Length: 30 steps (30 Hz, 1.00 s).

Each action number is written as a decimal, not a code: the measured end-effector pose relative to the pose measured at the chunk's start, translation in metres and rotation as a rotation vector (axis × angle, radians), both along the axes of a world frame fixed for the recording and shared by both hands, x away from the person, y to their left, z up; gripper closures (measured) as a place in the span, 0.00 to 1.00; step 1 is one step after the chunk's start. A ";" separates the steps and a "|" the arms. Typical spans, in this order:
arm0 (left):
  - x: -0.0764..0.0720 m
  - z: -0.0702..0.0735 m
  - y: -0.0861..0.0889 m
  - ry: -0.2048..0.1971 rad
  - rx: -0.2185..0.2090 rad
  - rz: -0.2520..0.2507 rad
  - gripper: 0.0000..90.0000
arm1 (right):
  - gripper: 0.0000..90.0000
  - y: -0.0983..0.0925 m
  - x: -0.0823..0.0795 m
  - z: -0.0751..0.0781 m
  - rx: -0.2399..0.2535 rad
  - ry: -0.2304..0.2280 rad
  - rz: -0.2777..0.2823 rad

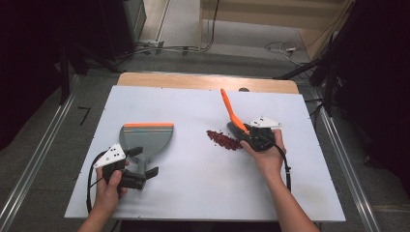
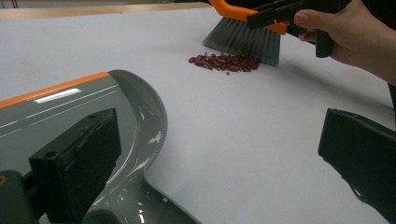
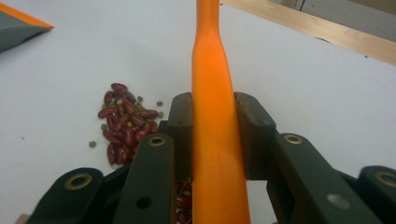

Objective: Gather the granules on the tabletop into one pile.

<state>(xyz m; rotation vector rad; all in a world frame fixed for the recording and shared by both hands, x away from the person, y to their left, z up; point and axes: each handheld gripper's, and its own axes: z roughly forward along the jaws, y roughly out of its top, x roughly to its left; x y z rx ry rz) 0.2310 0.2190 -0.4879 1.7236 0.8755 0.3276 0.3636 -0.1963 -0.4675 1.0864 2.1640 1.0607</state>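
Observation:
A grey dustpan (image 1: pixel 147 137) with an orange lip lies flat on the left of the white sheet, its handle pointing toward me. My left gripper (image 1: pixel 145 162) is open, its jaws standing on either side of that handle; one jaw hangs over the dustpan (image 2: pixel 70 102). A pile of red beans (image 1: pixel 223 139) sits mid-table. My right gripper (image 1: pixel 246 131) is shut on the orange handle of a brush (image 1: pixel 227 104), just right of the beans. The brush's grey bristles (image 2: pixel 243 39) rest right behind the beans (image 2: pixel 224 62). The orange handle (image 3: pixel 210 70) is clamped between the jaws, with the beans (image 3: pixel 123 121) to its left.
The white sheet (image 1: pixel 193 193) covers most of a wooden table, whose bare back edge (image 1: pixel 208 81) shows. Metal rails run along both sides on the floor, and cables lie beyond the far edge. A few small green beans (image 3: pixel 92 143) lie among the red ones.

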 end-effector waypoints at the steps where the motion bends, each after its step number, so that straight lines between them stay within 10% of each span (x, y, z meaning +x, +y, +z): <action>1: 0.000 0.000 0.000 -0.001 -0.002 0.000 0.00 | 0.76 0.003 0.000 0.000 -0.003 -0.005 -0.007; 30: -0.001 0.001 0.002 -0.007 -0.004 0.002 0.00 | 0.76 -0.007 -0.008 0.010 0.010 -0.048 0.030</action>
